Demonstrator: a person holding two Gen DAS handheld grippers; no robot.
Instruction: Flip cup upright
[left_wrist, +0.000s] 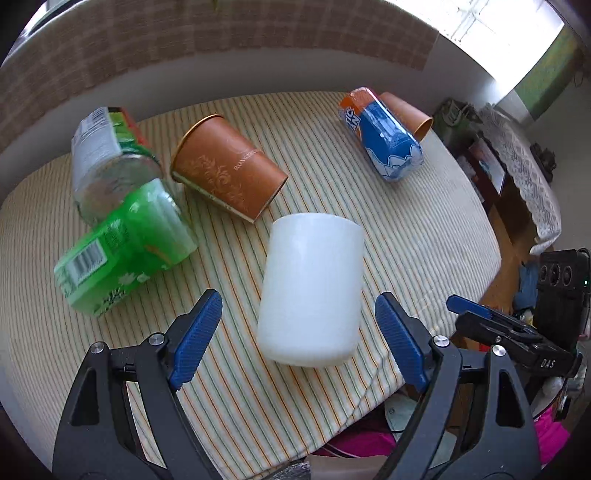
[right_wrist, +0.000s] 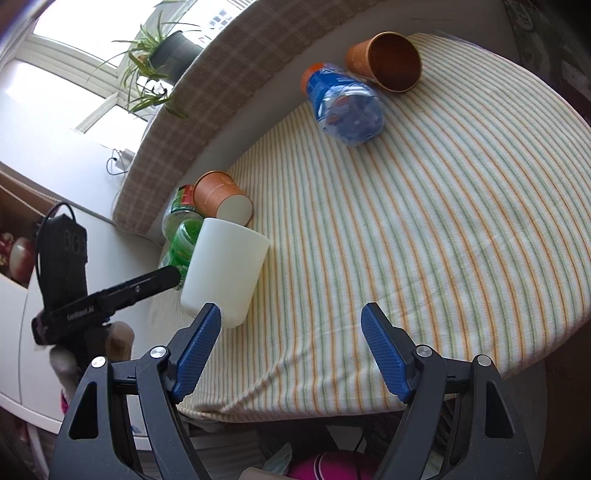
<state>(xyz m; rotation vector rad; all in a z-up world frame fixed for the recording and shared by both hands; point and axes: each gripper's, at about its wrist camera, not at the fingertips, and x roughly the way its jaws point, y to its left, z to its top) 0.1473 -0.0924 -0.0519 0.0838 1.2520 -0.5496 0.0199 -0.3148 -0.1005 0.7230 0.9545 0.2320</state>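
Observation:
A white plastic cup (left_wrist: 312, 291) stands on the striped tablecloth (left_wrist: 424, 221) with a closed flat end up, near the front edge. My left gripper (left_wrist: 299, 325) is open, its blue pads (left_wrist: 197, 332) on either side of the cup, not touching it. The cup also shows in the right wrist view (right_wrist: 225, 269) at the left. My right gripper (right_wrist: 291, 332) is open and empty, right of the cup, over the cloth (right_wrist: 443, 240). The left gripper's black body (right_wrist: 110, 299) shows beside the cup.
An orange paper cup (left_wrist: 227, 173) lies on its side behind the white cup. A green bottle (left_wrist: 129, 243) and a jar (left_wrist: 107, 166) lie at the left. A blue bottle (left_wrist: 384, 136) and another orange cup (left_wrist: 406, 114) lie at the far right. The table edge is close in front.

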